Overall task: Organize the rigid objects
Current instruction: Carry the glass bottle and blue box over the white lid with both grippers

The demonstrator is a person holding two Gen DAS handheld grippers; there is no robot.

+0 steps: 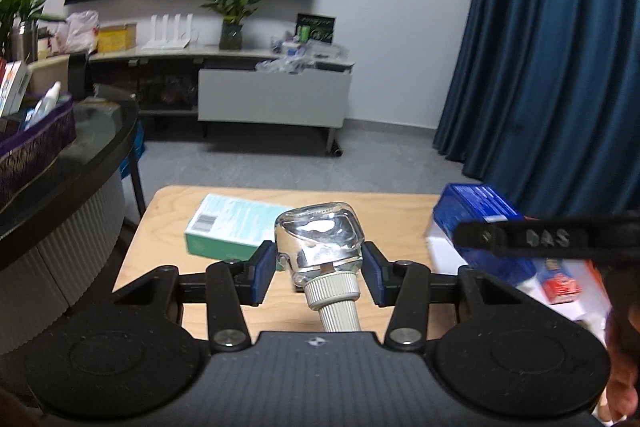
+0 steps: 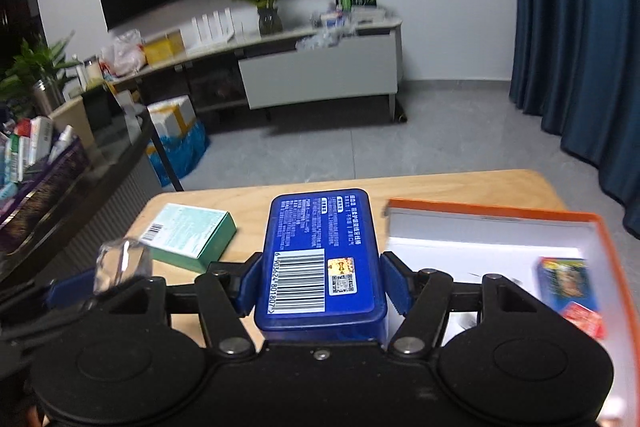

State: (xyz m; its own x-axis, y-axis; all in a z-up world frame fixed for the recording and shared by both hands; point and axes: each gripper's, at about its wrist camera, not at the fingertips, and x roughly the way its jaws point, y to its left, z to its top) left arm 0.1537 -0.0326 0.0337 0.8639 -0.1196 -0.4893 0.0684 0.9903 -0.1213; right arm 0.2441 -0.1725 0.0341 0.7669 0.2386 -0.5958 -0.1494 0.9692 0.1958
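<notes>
Wooden table (image 2: 440,187) partly hidden: left gripper (image 1: 319,267) clamps a chrome fitting (image 1: 320,247), right gripper (image 2: 320,283) clamps a blue case (image 2: 320,251).

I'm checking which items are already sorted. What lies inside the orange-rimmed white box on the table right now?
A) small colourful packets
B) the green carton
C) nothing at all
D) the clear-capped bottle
A: in the right wrist view, small colourful packets lie in the orange-rimmed white box, while the green carton lies outside it on the table.
</notes>
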